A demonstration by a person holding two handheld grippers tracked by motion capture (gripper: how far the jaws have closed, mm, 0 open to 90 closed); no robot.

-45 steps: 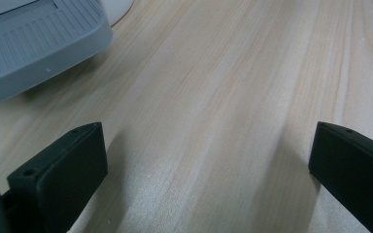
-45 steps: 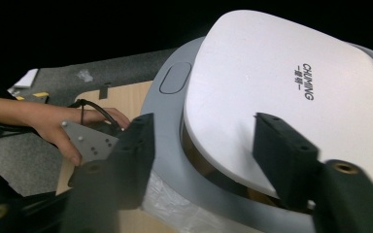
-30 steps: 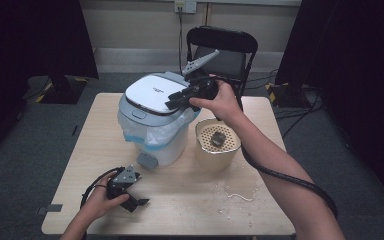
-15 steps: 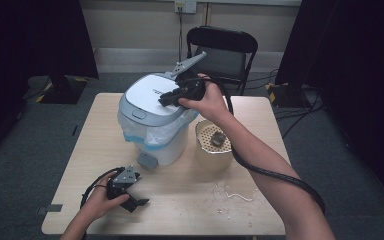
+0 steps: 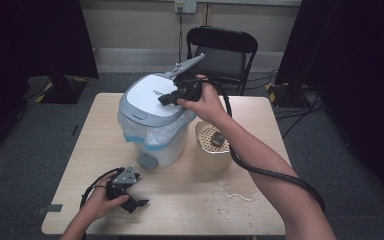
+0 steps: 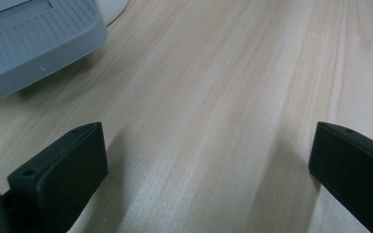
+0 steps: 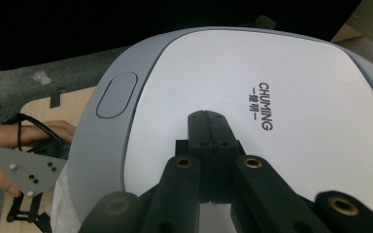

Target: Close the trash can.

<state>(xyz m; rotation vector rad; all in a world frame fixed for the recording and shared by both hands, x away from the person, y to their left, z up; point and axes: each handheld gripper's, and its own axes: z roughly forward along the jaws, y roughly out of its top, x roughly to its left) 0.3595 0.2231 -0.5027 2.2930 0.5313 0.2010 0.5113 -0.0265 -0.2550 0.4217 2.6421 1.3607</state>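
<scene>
One pedal bin [image 5: 152,112] stands on the pale wooden table [image 5: 180,200], and it serves as my landmark. It is white with rounded corners, a grey rim, a smooth white lid [image 7: 252,97] bearing dark lettering, and a blue-edged plastic liner bunched under the rim. One grey ribbed foot pedal [image 5: 146,161] juts from its base toward my side; in the left gripper view it sits at the upper left [image 6: 34,43].

One cream container with a perforated insert [image 5: 212,145] stands just beside the bin, on its right. One black folding chair [image 5: 222,50] stands behind the bin, beyond the table.

Two grippers are in my hands. My right gripper [image 5: 166,98] hovers over the bin's lid, its black jaws pressed together with nothing between them; in the right gripper view they meet above the lid near the lettering [image 7: 209,124], and I cannot tell whether the tips touch it. My left gripper [image 5: 135,202] rests low on the table in front of the bin, near the pedal, its jaws spread wide over bare wood grain, holding nothing.

A few pale scraps [image 5: 235,195] lie on the table in front of the cream container.
</scene>
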